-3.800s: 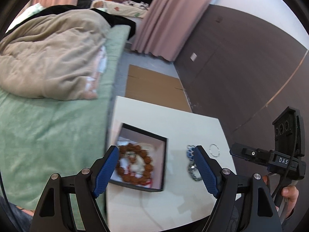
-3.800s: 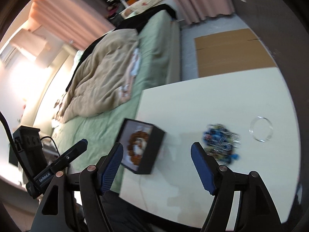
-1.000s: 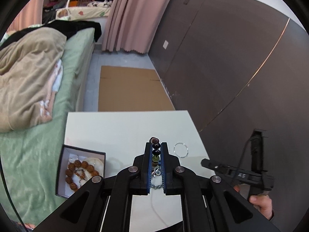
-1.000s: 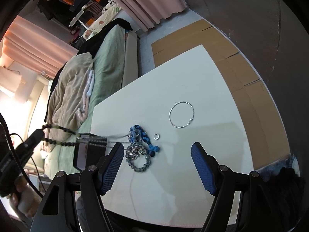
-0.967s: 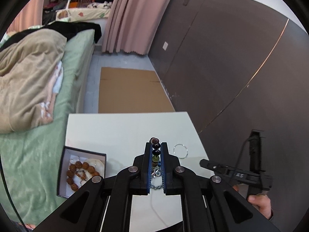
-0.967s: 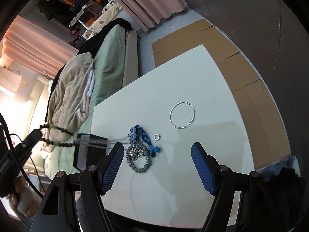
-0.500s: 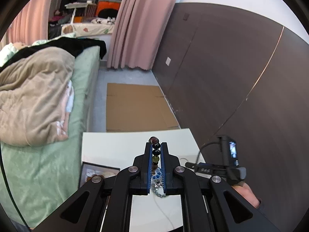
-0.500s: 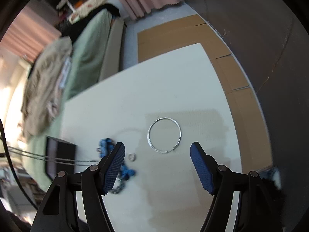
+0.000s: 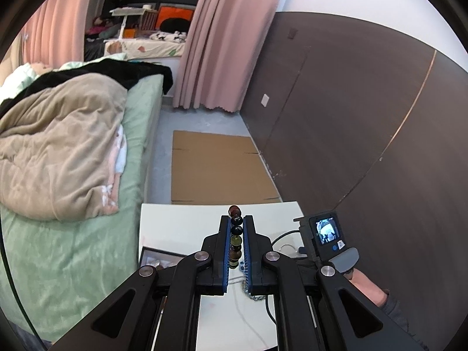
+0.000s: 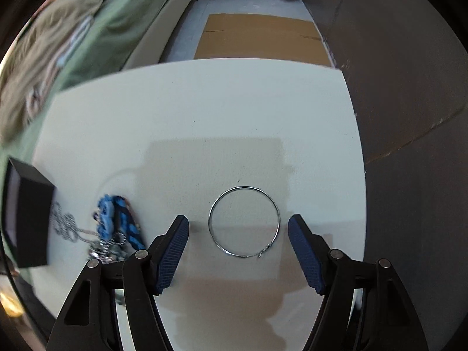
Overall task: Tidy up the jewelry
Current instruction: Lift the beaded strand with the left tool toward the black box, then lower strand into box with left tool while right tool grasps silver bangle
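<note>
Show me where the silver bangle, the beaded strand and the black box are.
silver bangle (image 10: pixel 211 222): right wrist view, left rim.
beaded strand (image 9: pixel 235 230): left wrist view, dark bead.
black box (image 10: pixel 32 222): right wrist view, side wall.

Soft daylight; fisheye vignette; right wrist view motion-blurred at left edge.

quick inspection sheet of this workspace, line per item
surface: white table, faint tan patches on it
job's things: beaded bracelet clamped in the left hand-held gripper; silver ring bangle flat on the table between the right fingers; blue beads and silver chain in a heap; black box at the left edge
clutter: nothing seen
grippers: left shut on the bracelet; right hand-held gripper open, fingers either side of the bangle, contact not visible
cables: thin white cable across the table
surroundings: bed, pink curtain, cardboard sheet on the floor, dark wall
</note>
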